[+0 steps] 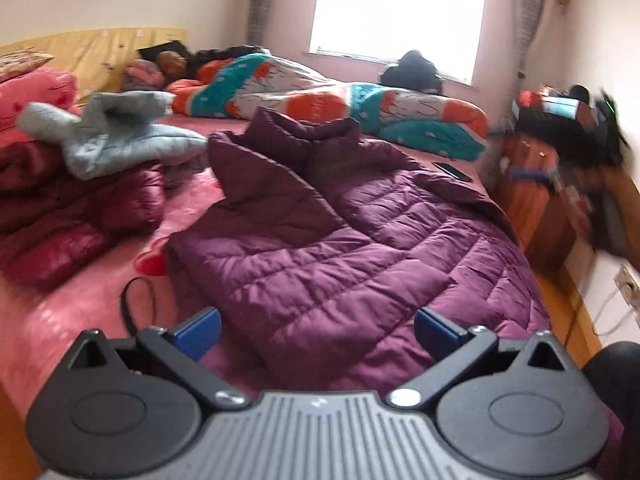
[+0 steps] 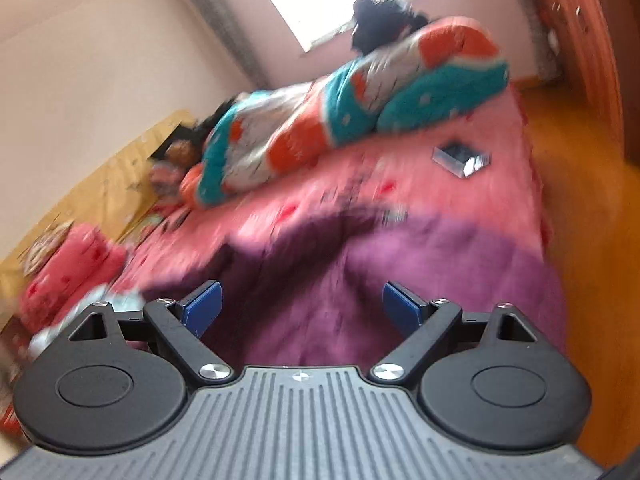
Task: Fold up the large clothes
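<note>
Here both grippers, left gripper (image 1: 316, 330) and right gripper (image 2: 302, 308), gape over the purple quilted coat (image 1: 340, 240)

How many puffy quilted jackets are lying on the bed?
3: purple quilted jacket spread centrally, dark red glossy jacket at left, grey padded jacket atop it. Others may be hidden.

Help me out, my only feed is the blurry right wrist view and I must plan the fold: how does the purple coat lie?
Observer: The purple quilted coat lies spread on the pink bedsheet, collar toward the window.
Operator: Is the left gripper holding it?
Observer: No, the left gripper hovers open over the hem.
Operator: Anything beside the coat on its left?
Observer: A dark red jacket lies there with a grey garment on top.
Operator: Anything loose near the hem?
Observer: A black loop, probably a strap, on the sheet.
</note>
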`<act>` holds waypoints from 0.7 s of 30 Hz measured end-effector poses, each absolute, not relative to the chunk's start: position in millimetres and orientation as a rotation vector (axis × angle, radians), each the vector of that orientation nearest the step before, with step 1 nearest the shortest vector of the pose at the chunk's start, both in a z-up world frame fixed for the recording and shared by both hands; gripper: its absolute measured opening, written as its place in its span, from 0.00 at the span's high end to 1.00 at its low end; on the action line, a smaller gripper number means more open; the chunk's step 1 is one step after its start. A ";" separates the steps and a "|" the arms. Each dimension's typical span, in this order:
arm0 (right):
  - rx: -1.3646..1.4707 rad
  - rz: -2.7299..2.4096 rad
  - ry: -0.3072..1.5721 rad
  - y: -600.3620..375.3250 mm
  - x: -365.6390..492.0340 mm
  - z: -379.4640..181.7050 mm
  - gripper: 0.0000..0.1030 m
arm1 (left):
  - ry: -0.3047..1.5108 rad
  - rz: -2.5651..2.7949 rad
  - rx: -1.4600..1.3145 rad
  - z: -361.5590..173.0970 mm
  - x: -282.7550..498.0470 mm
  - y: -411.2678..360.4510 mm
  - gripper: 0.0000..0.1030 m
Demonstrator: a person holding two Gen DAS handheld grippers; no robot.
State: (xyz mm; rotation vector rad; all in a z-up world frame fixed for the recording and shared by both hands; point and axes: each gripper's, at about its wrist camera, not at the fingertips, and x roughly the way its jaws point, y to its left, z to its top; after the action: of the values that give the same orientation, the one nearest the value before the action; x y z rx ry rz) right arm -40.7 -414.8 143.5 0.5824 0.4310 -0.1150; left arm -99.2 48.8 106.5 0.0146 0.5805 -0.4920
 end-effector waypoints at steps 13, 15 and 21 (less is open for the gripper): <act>0.499 0.321 0.791 -288.0 -113.0 76.3 0.01 | 0.539 -0.290 -0.114 119.9 -163.4 97.7 0.01; 0.481 0.342 0.823 -276.2 -116.7 72.2 0.09 | 0.531 -0.282 -0.130 122.1 -169.6 103.5 0.01; 0.441 0.398 0.859 -233.2 -108.6 66.6 0.45 | 0.502 -0.281 -0.163 124.6 -183.2 115.2 0.01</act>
State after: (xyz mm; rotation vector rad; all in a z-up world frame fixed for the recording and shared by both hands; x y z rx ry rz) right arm -108.6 -233.2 66.6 0.4411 0.8589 0.3985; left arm -183.2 115.2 124.6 -0.1626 0.5023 -0.2806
